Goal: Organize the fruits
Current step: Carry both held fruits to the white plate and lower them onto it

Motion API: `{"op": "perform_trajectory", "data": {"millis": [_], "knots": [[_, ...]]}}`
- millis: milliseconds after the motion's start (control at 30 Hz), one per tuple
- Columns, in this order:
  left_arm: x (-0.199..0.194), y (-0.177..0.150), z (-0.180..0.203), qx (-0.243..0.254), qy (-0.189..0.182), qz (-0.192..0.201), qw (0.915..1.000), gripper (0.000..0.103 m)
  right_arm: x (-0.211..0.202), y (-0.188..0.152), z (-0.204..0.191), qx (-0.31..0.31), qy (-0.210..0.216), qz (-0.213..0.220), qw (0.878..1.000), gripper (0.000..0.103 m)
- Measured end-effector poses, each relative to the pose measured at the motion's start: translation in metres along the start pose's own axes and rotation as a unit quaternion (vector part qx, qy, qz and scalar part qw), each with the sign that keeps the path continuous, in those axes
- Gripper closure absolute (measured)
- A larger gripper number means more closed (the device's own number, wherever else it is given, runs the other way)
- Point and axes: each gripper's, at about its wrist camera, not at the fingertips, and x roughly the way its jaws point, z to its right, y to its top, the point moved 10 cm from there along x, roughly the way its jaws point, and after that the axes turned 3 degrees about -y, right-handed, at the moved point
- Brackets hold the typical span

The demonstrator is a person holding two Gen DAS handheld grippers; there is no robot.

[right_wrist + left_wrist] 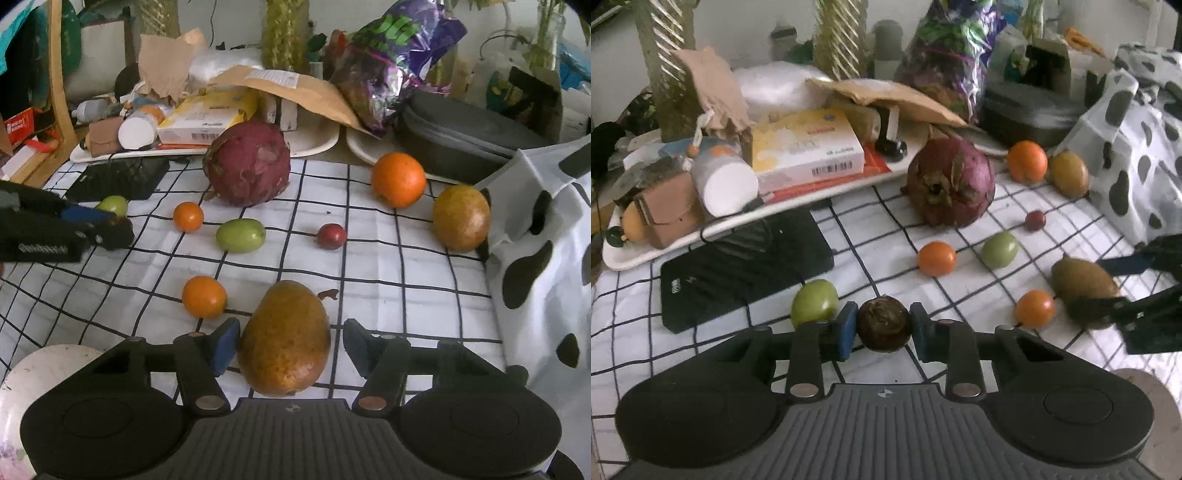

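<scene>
My left gripper [884, 328] is shut on a small dark brown round fruit [884, 317] that rests on the checked cloth [894, 258], with both blue pads pressed against its sides. A green fruit [814, 301] lies just to its left. My right gripper [288, 343] stands open around a large yellow-brown oval fruit [284, 332]. Its left pad is almost touching and a gap shows at the right pad. Scattered further out are a big purple-red fruit [247, 166], oranges [398, 179], a green fruit [240, 235] and a small red one [331, 236].
A white tray [713, 229] heaped with boxes and a black flat box [746, 266] lie at the back left. A spotted white bag [546, 258] borders the right side. A white plate [22, 387] sits at the near left. Bags and a grey case crowd the back.
</scene>
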Motion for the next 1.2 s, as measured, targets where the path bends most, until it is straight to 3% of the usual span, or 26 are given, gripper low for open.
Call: {"op": "perform_trajectory", "data": {"millis": [333,667,833,1200], "knots": [[-0.022,0.002,0.019,0.03,0.003,0.013,0.9994,0.073,0.009,0.001,-0.003,0.005,0.003,-0.014,1.0,0.052],[-0.055,-0.019,0.043,0.036,-0.009,0.021,0.9991,0.073,-0.029,0.006,0.006,0.045,0.013,0.029,0.998,0.052],[-0.071,-0.033,0.057,0.034,-0.012,0.022,0.9991,0.073,-0.053,-0.006,0.001,0.061,0.038,0.041,0.997,0.052],[-0.093,-0.071,0.084,0.026,-0.03,0.006,0.9992,0.073,-0.092,-0.048,-0.041,0.021,0.092,0.034,0.995,0.052]]}}
